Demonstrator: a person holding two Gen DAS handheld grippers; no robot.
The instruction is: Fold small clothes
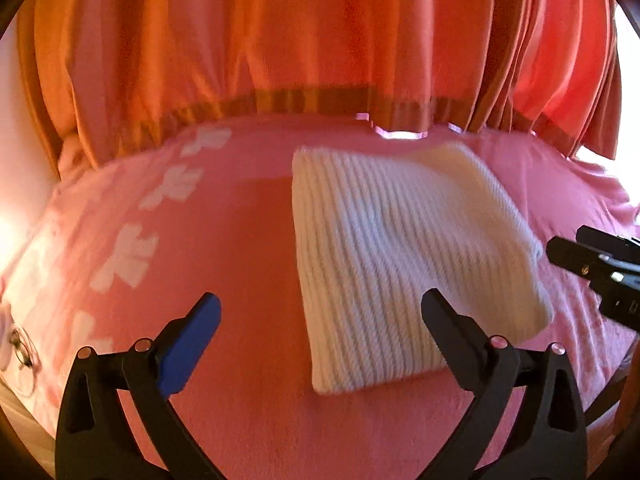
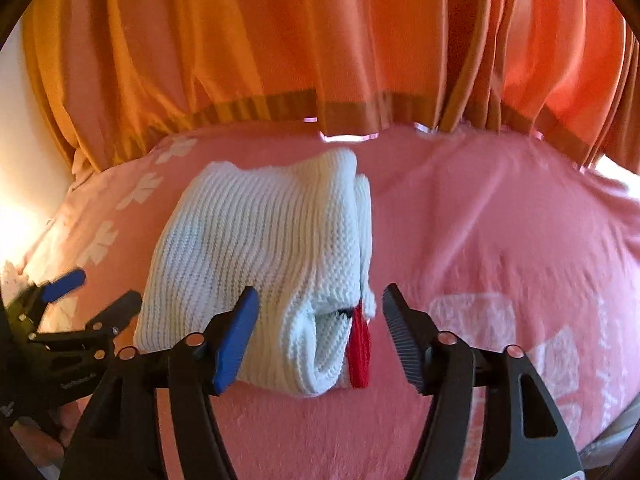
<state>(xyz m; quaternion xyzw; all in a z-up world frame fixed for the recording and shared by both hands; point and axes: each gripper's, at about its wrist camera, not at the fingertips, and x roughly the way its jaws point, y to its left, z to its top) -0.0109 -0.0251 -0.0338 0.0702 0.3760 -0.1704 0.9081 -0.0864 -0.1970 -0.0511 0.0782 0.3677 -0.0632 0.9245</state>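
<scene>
knit (image 2: 256, 240): white ribbed sweater, already folded into a chunky rectangle. sits on the bed about mid-width and nearer the curtain edge, nothing holding it.
why it's there: looks like it got parked flat so the fold stays put; thick knit keeps its shape instead of springing open.
red bit (image 2: 360, 354): a strip of red poking out at the near open end of the fold, probably a trim or tag, can't really tell.
left tongs (image 1: 322, 320): spread wide, nothing between them, hanging over the knit's near-left corner without touching. one blue pad, one black.
right tongs (image 2: 318, 320): also apart and empty, the fold's open end just shows in the gap but the pads aren't pressing on it.
bed (image 1: 240, 420): pink fuzzy cover, soft and a bit rumpled, pale flower prints along the left edge.
curtain (image 1: 280, 40): orange pleated fabric with a darker hem band, hangs right down to the far edge of the bed.
my guess: this piece is done.
</scene>
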